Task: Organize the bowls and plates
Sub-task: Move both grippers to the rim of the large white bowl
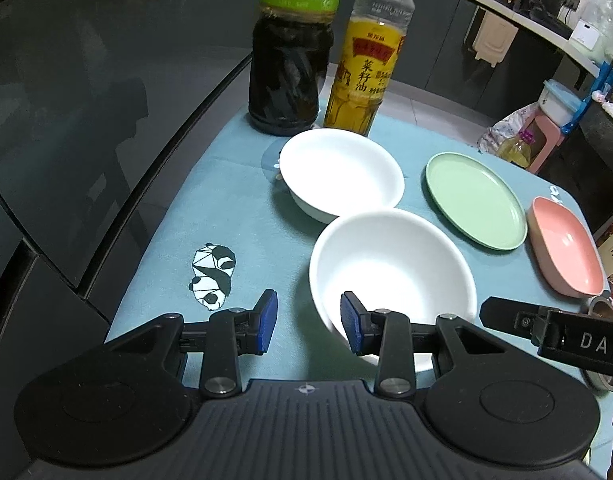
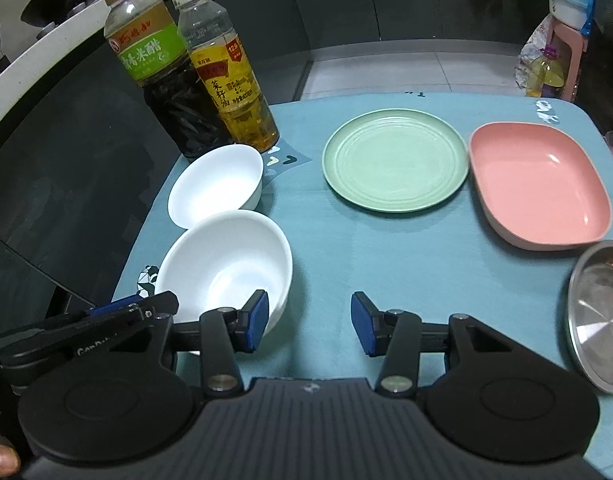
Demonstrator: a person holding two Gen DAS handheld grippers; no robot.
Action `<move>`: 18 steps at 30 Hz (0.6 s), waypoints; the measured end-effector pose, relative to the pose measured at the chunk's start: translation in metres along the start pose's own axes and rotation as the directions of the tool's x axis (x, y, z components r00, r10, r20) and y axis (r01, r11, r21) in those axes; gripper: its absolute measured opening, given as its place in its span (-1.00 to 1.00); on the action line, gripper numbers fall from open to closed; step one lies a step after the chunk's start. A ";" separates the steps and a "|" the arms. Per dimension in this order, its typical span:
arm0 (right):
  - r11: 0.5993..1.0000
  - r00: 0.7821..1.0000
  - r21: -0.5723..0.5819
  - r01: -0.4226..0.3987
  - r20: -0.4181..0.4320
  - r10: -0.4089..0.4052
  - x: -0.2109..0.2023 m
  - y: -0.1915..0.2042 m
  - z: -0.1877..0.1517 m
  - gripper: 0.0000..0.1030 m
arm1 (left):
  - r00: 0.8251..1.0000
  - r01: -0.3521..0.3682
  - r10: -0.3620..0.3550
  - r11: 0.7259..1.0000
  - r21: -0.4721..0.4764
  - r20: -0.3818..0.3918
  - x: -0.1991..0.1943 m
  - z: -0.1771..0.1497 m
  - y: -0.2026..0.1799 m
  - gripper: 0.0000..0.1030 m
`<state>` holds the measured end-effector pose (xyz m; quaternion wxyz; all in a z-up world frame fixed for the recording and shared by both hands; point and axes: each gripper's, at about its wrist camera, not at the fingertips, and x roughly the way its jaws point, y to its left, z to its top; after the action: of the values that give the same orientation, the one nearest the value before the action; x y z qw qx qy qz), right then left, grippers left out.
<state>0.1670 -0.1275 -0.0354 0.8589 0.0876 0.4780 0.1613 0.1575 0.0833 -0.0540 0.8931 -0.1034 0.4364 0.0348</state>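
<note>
Two empty white bowls upright at the left, near bowl (image 2: 226,264) touching far bowl (image 2: 216,184). Round green plate (image 2: 394,160) lying flat mid-cloth, pink rectangular dish (image 2: 538,184) just beside, steel dish (image 2: 602,316) nearest, at the right edge.

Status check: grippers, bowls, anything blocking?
Left gripper and right gripper open, empty. Near white bowl under left fingers, ungrasped. Nothing blocking.

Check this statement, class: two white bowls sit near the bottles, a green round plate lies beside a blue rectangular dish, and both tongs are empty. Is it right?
One detail is wrong: the rectangular dish is pink, not blue, as the right wrist view shows. The rest holds: two white bowls near the bottles, the green round plate beside the dish, and both the left tongs and the right tongs empty.
</note>
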 end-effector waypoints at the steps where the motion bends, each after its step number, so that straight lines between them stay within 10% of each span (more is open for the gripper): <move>1: 1.000 1.000 -0.003 0.000 -0.003 0.000 0.002 0.001 0.001 -0.36 | 1.000 0.000 0.000 1.000 -0.001 -0.005 0.002 0.001 0.000 -0.36; 18: 1.000 0.999 -0.024 0.011 -0.040 -0.012 0.034 0.009 0.006 -0.42 | 0.998 0.007 -0.007 1.000 0.010 -0.063 0.031 0.002 -0.002 -0.37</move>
<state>0.1871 -0.1069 -0.0561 0.8511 0.0714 0.4937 0.1639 0.1783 0.0814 -0.0767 0.8797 -0.1016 0.4639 0.0262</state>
